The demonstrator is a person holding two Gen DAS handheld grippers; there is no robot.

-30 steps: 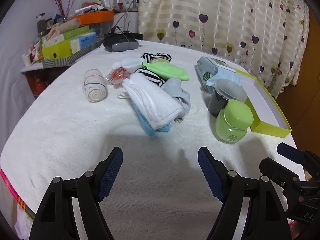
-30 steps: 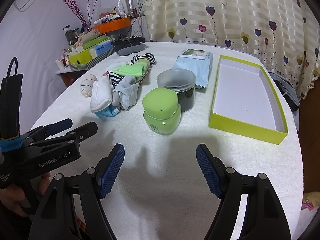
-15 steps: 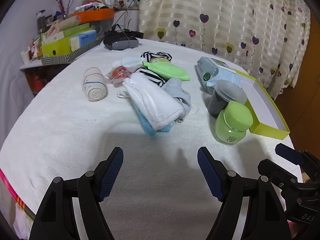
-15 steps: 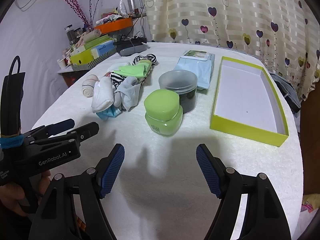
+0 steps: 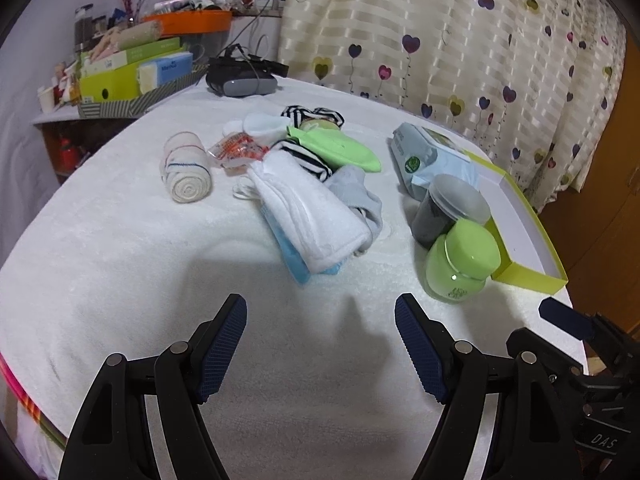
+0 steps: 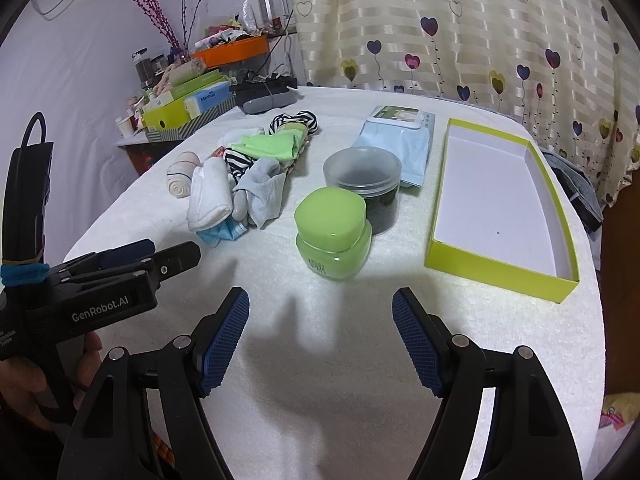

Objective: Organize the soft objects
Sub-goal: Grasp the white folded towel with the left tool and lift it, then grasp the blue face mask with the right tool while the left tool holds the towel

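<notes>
A heap of soft things lies mid-table: a white folded cloth (image 5: 310,216) (image 6: 210,196) over a blue mask (image 5: 294,258), a grey sock (image 5: 356,194) (image 6: 262,192), a green sock (image 5: 338,148) (image 6: 272,146), striped socks (image 5: 312,116). A rolled bandage (image 5: 186,172) (image 6: 180,178) lies left of the heap. The empty yellow-green box (image 6: 500,200) (image 5: 524,232) sits at the right. My left gripper (image 5: 320,344) hangs open before the heap, nothing between its fingers. My right gripper (image 6: 320,340) is open too, before the green jar (image 6: 332,236) (image 5: 460,260).
A dark jar with a clear lid (image 6: 364,184) stands behind the green jar, beside a wet-wipes pack (image 6: 400,136). An orange snack packet (image 5: 236,152) lies by the bandage. A grey device (image 5: 240,80) sits far back. A cluttered shelf (image 5: 132,72) stands at the left, a curtain (image 5: 460,40) behind.
Both grippers have crept slightly forward toward the table's objects. Their jaws have stayed open, and nothing on the table has moved.
</notes>
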